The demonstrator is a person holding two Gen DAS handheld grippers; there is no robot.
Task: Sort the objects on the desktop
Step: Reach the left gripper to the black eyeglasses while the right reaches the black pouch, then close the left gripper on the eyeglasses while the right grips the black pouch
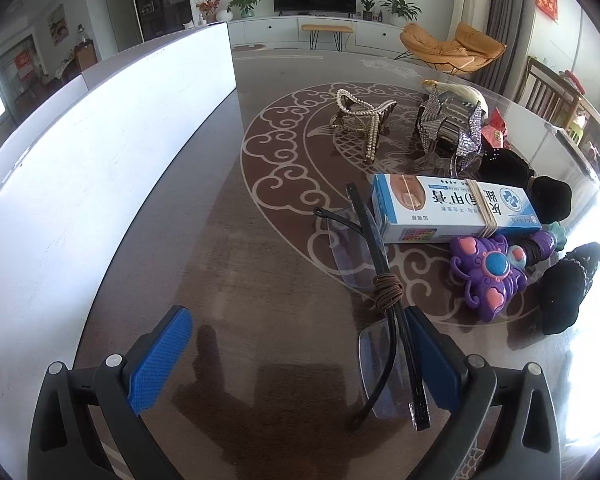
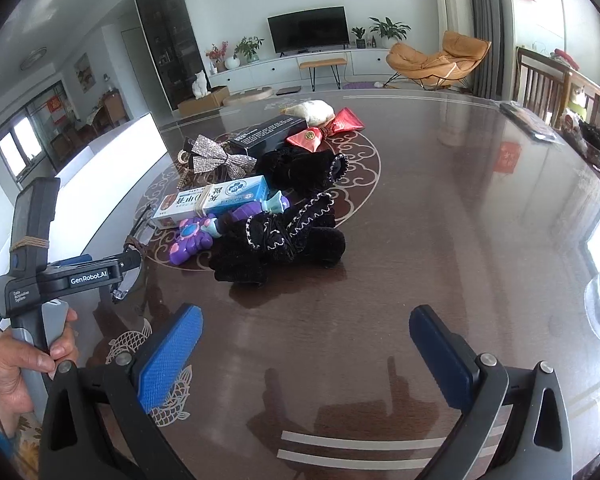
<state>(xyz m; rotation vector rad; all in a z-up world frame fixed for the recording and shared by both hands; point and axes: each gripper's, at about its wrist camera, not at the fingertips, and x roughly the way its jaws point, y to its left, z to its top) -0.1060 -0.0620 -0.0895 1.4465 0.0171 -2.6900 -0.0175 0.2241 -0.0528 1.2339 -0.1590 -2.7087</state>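
A long white rectangular box [image 1: 100, 184] lies along the far left of the dark brown patterned tabletop [image 1: 260, 280]. To the right of this white box, the left gripper [image 1: 296, 354] sits low over the table with its blue-padded jaws spread wide. A pair of black-framed folded eyeglasses [image 1: 384, 320], bound with a brown cord, lies on the table touching the gripper's right finger, not clamped between the two. Further right of the white box rests a blue-and-white medicine carton with a rubber band [image 1: 452, 210], with a purple plastic butterfly toy [image 1: 490, 276] just beside it and black velvet pouches [image 1: 568, 292] beyond. Behind the carton stand a gold pearl-trimmed hair clip [image 1: 360, 120] and a silver rhinestone bow [image 1: 456, 128].

In the right wrist view, well right of the white box, the right gripper [image 2: 306, 338] hovers over bare tabletop, its jaws wide apart and holding nothing.
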